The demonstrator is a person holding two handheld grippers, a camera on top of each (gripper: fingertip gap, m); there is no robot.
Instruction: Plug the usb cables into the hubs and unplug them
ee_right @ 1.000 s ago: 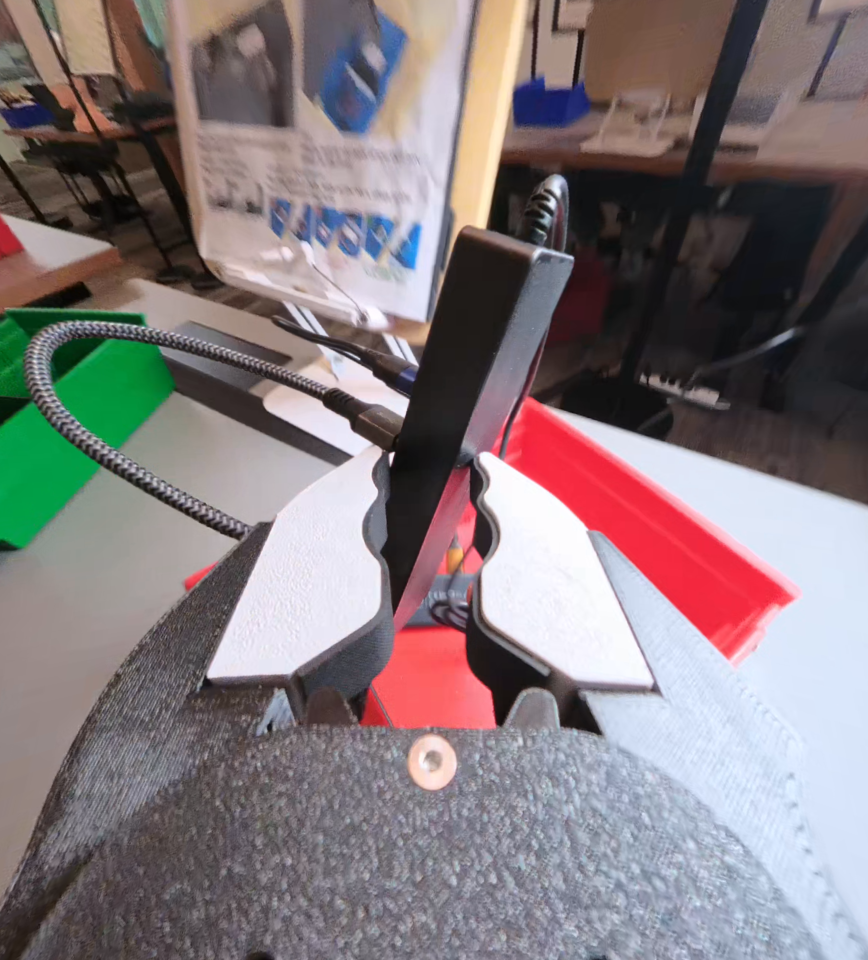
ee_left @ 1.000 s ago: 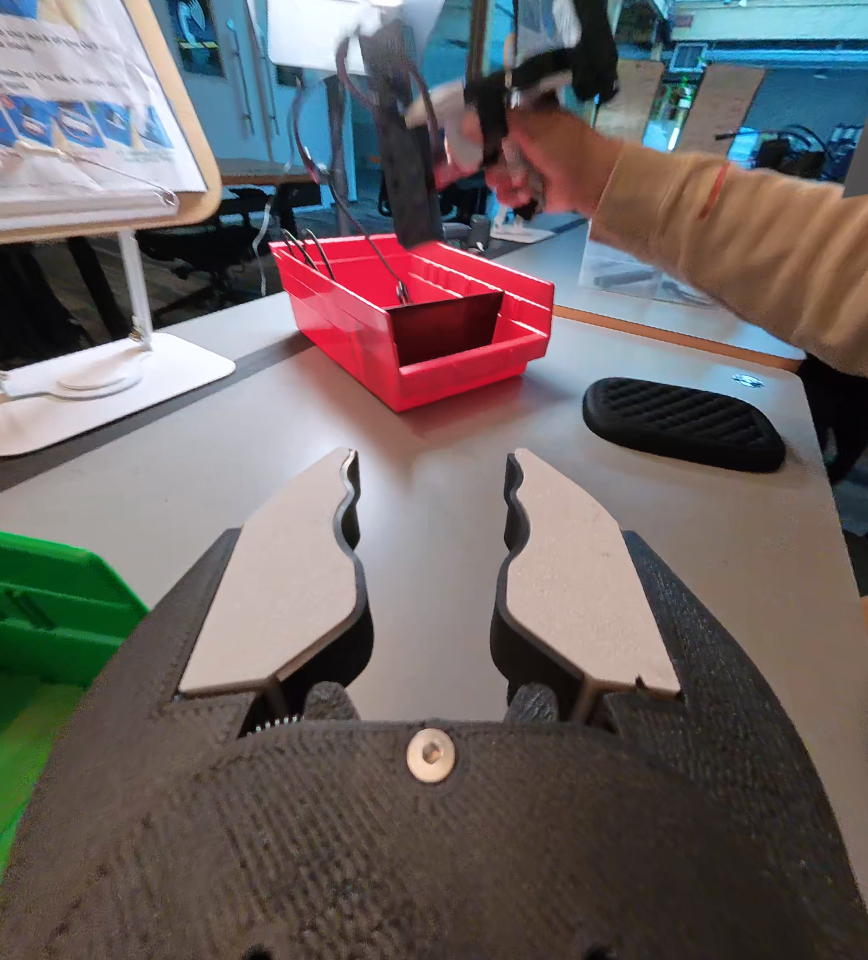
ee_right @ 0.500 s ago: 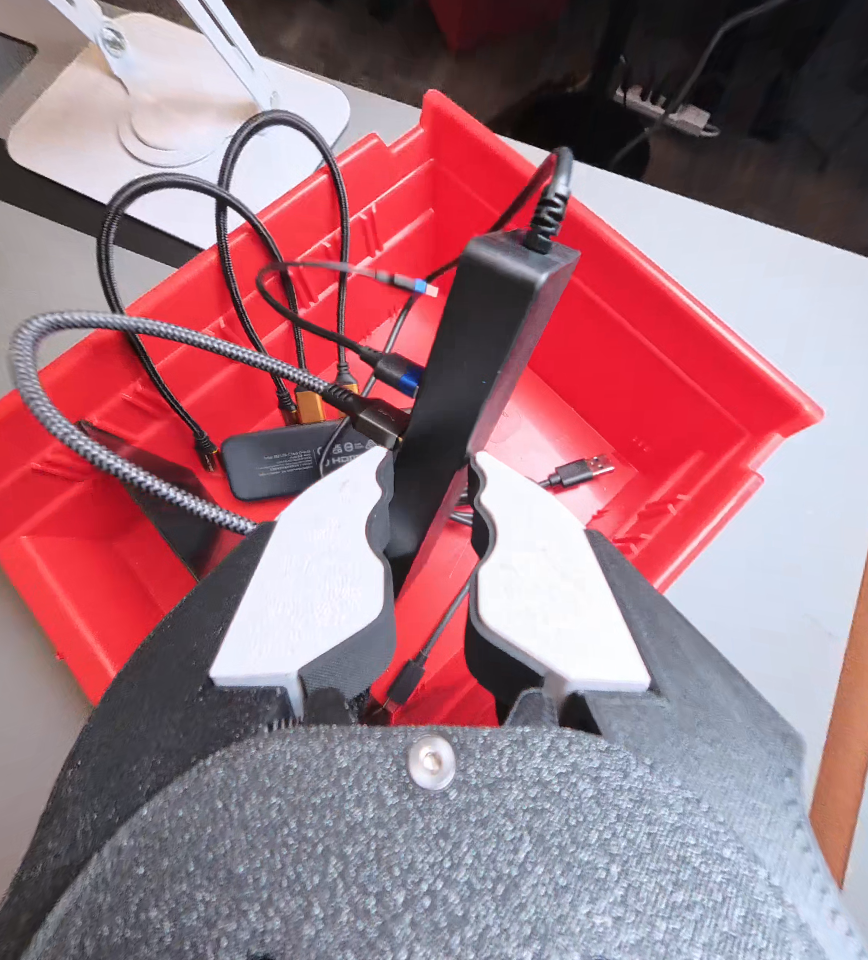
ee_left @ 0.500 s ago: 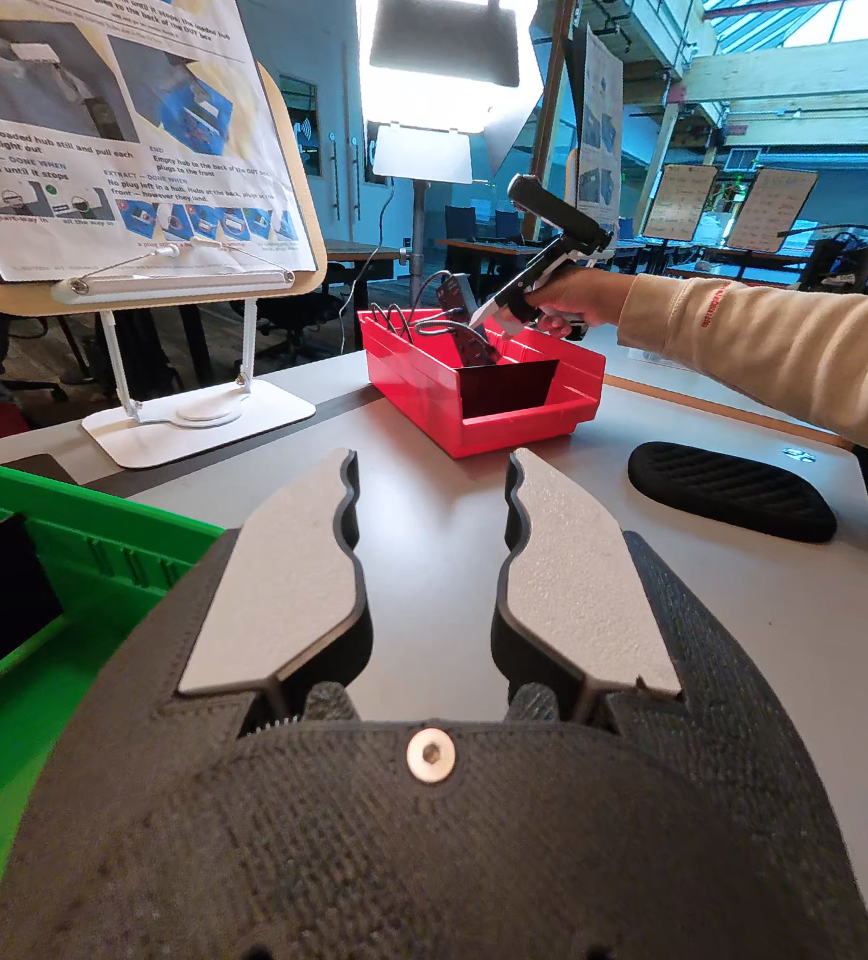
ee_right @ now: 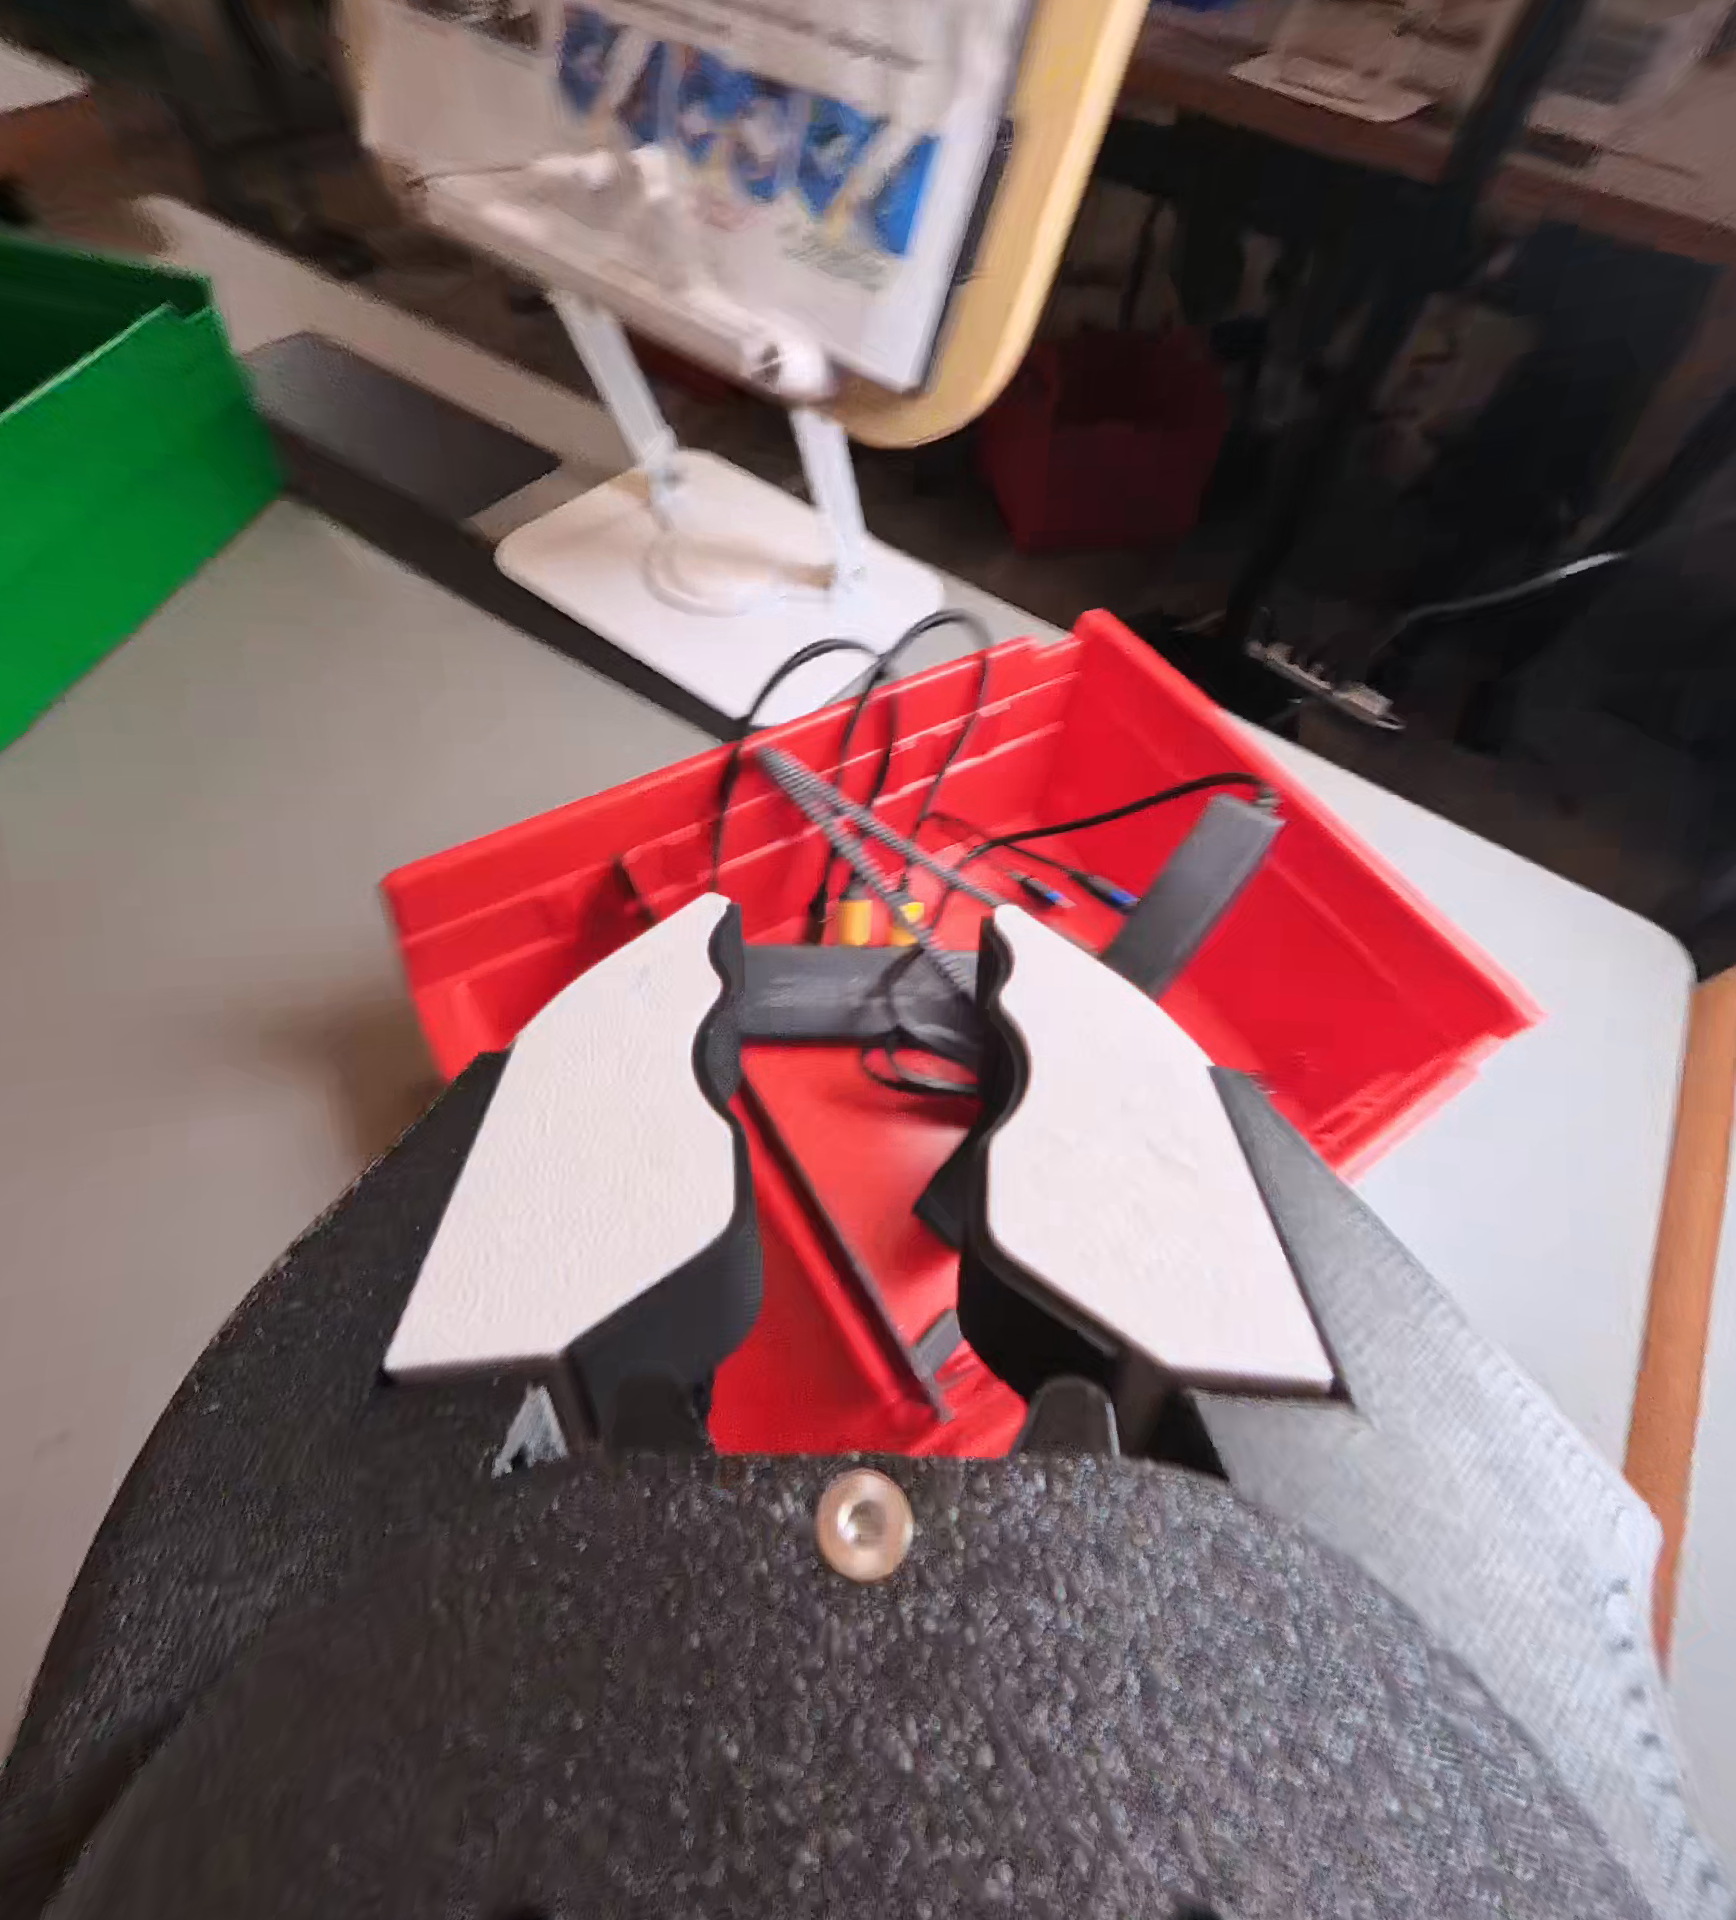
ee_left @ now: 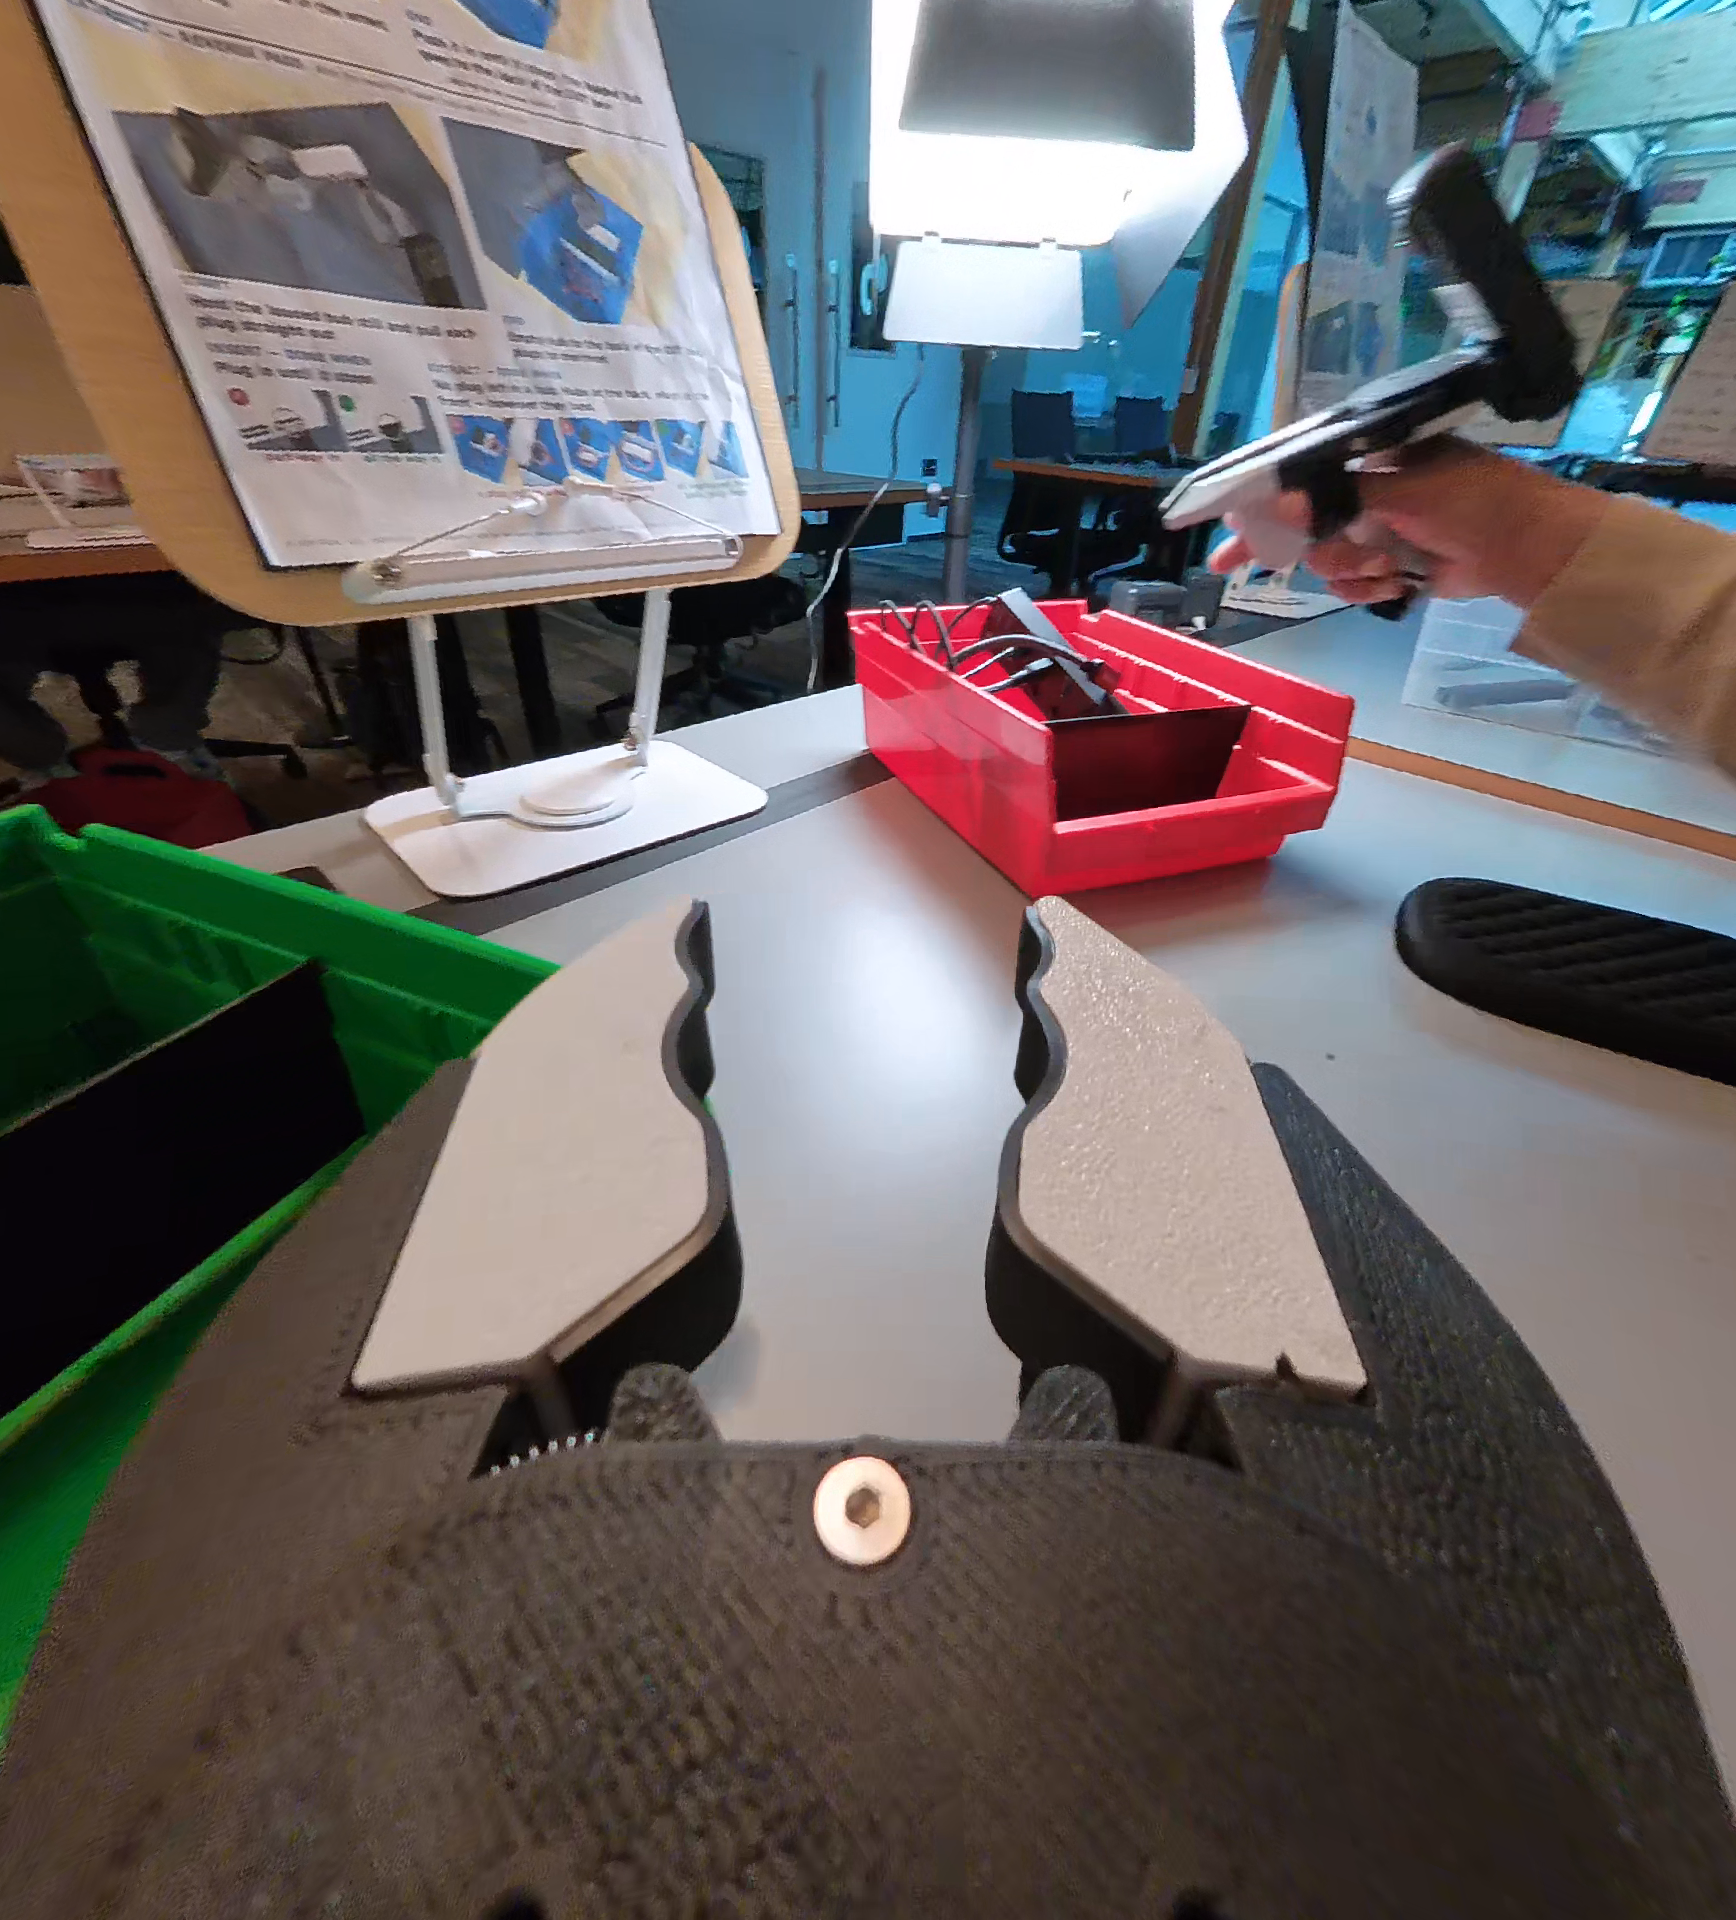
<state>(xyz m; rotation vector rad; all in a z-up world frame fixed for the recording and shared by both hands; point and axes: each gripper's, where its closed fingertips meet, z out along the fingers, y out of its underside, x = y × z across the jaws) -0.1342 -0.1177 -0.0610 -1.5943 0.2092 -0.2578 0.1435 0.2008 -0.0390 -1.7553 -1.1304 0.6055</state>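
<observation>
Grey counter (ee_left: 895, 1039) holds our red bin (ee_right: 1363, 997), with two black hubs (ee_right: 1196, 894) and their cables (ee_right: 843, 821) inside. Our right tool (ee_right: 853, 935) hangs above it, released. Our left tool (ee_left: 859, 925) gapes empty beside a green bin (ee_left: 220, 935).

Left wrist view low over table (ee_left: 874, 1039), facing forward; right wrist view above, tilted down — both share red bin (ee_left: 1103, 790).

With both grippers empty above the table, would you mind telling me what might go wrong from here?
1. The black hub leans tilted against the red bin wall; it may slide or tip when grasped.
2. Cables loop and cross over the other hub, so pulling one could drag its neighbours.
3. The right hand-held gripper view is blurred, so aiming could be off.
</observation>
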